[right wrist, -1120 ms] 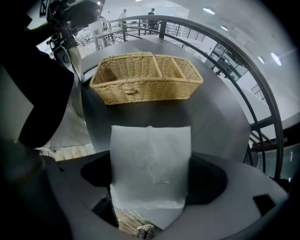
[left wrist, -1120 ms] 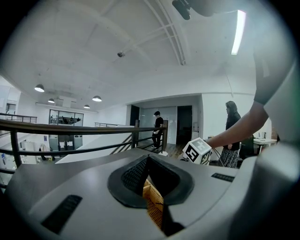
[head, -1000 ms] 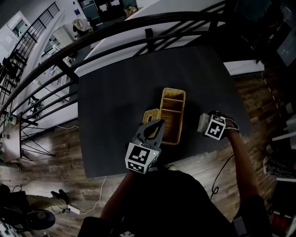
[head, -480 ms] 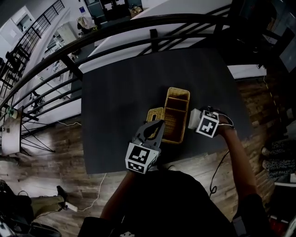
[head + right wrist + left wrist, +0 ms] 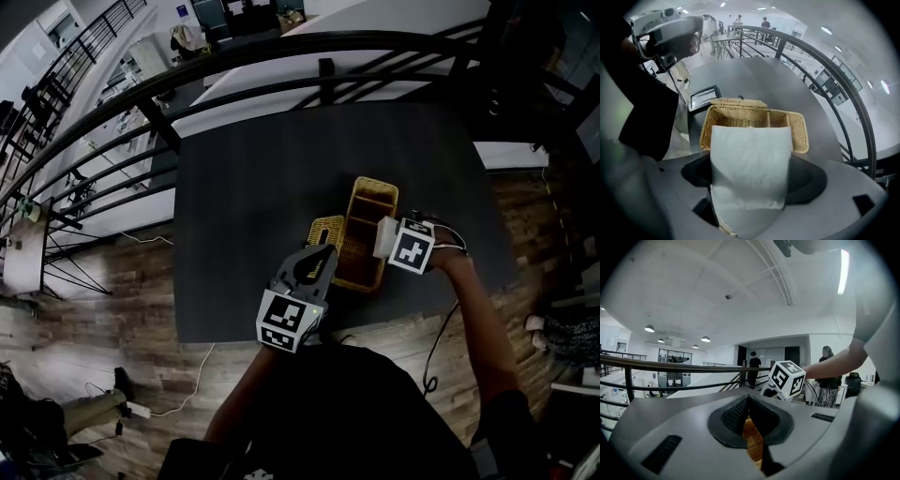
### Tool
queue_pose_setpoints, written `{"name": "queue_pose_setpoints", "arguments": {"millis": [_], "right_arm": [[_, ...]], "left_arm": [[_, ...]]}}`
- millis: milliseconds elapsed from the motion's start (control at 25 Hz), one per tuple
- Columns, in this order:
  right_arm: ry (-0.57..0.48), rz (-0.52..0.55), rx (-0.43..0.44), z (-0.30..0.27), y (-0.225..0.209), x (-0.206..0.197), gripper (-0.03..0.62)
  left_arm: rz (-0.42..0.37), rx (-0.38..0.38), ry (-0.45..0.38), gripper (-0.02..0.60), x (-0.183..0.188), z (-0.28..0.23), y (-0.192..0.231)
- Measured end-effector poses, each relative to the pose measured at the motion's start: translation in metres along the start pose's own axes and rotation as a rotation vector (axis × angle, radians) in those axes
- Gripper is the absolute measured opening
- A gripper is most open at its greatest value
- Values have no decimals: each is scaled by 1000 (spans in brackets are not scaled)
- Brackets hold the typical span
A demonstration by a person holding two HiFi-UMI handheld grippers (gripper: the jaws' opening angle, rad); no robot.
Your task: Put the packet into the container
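Observation:
A wicker basket (image 5: 372, 217) with two compartments stands on the dark table (image 5: 244, 187), its lid (image 5: 325, 231) folded out to the left. My left gripper (image 5: 322, 255) reaches in from the near side, shut on wicker that shows between its pads (image 5: 752, 441). The white packet (image 5: 385, 236) hangs over the basket's right rim with my right gripper (image 5: 388, 242) shut on it. In the right gripper view the packet (image 5: 750, 164) fills the jaws, and the basket (image 5: 787, 123) lies just beyond it. The right gripper's marker cube (image 5: 786, 379) shows in the left gripper view.
A black railing (image 5: 281, 56) runs along the table's far side. The table's near edge (image 5: 281, 339) lies close to my body, with wooden floor (image 5: 112, 309) to the left. People stand far off beyond the railing (image 5: 753, 366).
My right gripper has carried the packet leftward from the table's right part to the basket's right rim. The left gripper has kept its place at the lid.

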State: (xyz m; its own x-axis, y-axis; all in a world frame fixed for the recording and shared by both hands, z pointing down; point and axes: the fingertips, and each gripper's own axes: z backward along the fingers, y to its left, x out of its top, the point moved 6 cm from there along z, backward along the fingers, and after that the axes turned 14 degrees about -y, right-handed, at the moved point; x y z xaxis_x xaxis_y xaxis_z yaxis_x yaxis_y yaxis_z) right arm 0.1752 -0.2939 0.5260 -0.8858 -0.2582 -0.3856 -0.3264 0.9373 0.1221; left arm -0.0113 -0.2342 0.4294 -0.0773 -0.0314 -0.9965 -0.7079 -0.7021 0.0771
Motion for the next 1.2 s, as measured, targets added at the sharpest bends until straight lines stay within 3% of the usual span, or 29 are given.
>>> {"name": "queue_pose_setpoints", "arguments": {"millis": [600, 1200], "right_arm": [[-17, 49, 60, -32, 11, 43, 437], [10, 26, 89, -64, 19, 48, 437]], "left_arm": [[-4, 91, 5, 6, 2, 32, 21], [-10, 131, 8, 8, -1, 45, 29]]}}
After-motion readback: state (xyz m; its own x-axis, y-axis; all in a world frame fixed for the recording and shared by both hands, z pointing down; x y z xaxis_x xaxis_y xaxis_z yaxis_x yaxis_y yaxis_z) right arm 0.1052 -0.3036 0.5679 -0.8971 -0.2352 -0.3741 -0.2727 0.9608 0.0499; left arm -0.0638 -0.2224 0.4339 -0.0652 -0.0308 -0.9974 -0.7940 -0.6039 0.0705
